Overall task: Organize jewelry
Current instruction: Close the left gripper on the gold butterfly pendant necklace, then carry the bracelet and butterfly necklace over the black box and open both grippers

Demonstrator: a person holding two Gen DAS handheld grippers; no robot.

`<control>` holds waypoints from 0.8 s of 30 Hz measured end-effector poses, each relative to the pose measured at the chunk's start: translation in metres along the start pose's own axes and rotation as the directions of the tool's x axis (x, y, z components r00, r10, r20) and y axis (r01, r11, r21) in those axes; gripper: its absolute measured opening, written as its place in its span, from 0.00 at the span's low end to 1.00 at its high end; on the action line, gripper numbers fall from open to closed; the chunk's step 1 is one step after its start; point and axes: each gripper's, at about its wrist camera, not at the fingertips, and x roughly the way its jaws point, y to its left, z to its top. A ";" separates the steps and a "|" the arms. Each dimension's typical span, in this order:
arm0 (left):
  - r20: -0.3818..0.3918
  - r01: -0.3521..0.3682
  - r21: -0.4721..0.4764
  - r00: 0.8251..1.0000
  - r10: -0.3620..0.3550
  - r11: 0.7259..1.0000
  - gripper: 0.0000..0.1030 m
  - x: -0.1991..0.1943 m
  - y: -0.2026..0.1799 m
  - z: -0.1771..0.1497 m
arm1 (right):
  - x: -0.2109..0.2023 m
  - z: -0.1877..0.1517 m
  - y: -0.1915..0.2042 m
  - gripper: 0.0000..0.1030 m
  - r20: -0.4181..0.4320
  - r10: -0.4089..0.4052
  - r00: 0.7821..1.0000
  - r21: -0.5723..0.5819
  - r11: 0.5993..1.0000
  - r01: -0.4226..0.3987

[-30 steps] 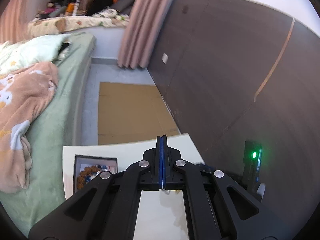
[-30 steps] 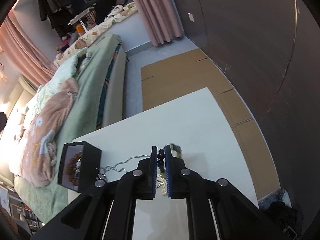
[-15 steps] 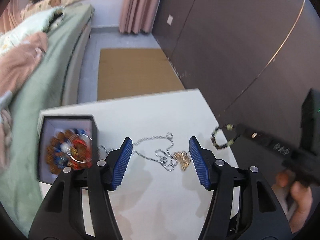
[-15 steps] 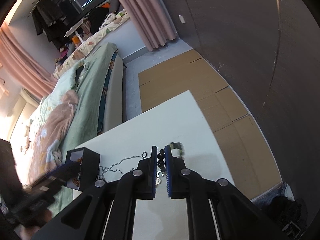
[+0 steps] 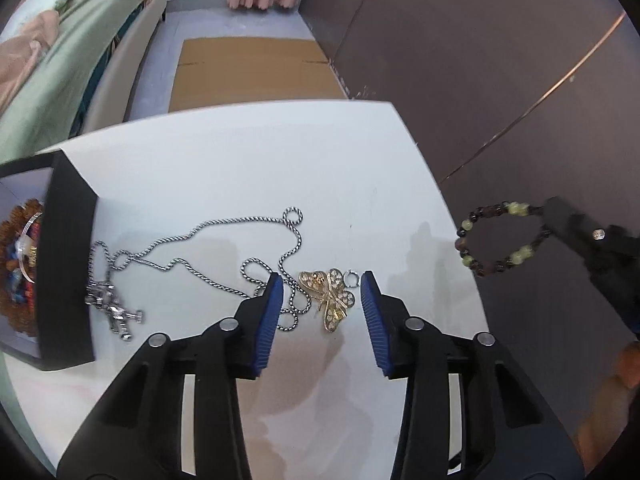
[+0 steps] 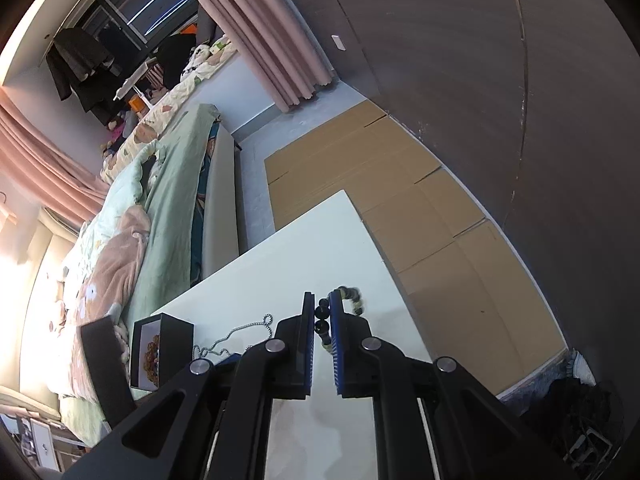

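My left gripper point(image 5: 321, 282) is open, low over the white table point(image 5: 240, 168), its blue pads on either side of a gold butterfly brooch point(image 5: 330, 296). A small silver ring point(image 5: 352, 276) lies beside the brooch. A silver chain necklace point(image 5: 224, 236) with a metal pendant point(image 5: 114, 312) sprawls to the left. My right gripper point(image 6: 322, 312) is shut on a dark and pale green bead bracelet point(image 6: 352, 300), held in the air off the table's right edge; the bracelet also shows in the left wrist view point(image 5: 496, 240).
A black jewelry box point(image 5: 66, 264) holding bead bracelets stands at the table's left edge; it also shows in the right wrist view point(image 6: 160, 348). A bed point(image 6: 160, 208) lies left, cardboard point(image 6: 400, 208) on the floor beyond, a dark wall panel point(image 5: 480, 60) on the right.
My left gripper opened from shut, tilted down and came low over the brooch. My right gripper lifted the bead bracelet higher and further from the table.
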 end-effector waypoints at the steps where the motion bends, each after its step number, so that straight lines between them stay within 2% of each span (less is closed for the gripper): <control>1: -0.005 -0.004 0.000 1.000 0.004 1.000 0.35 0.002 -0.001 0.000 | 0.000 0.000 0.000 0.08 0.000 0.001 1.000 0.001 1.000 -0.001; 5: -0.030 -0.021 0.006 0.999 0.021 1.000 0.30 0.014 -0.005 0.000 | 0.000 0.000 -0.002 0.08 -0.001 0.004 1.000 0.004 1.000 -0.004; 7: -0.020 -0.056 0.021 0.998 0.056 0.998 0.17 0.015 -0.007 0.001 | 0.000 0.000 -0.002 0.08 0.000 0.006 1.000 0.003 1.000 -0.006; 9: -0.028 -0.037 0.007 0.999 0.037 0.999 0.13 0.013 -0.004 0.002 | 0.000 -0.001 0.000 0.08 0.000 0.010 1.000 0.001 1.000 -0.010; 15: 0.029 -0.037 0.036 0.999 0.036 0.999 0.11 -0.016 -0.001 0.008 | 0.003 -0.004 0.010 0.08 -0.006 0.056 0.998 -0.009 0.998 -0.056; 24: 0.149 -0.037 -0.002 0.988 0.037 0.999 0.11 -0.085 0.035 0.015 | 0.005 -0.011 0.055 0.08 -0.004 0.181 0.984 -0.072 0.981 -0.181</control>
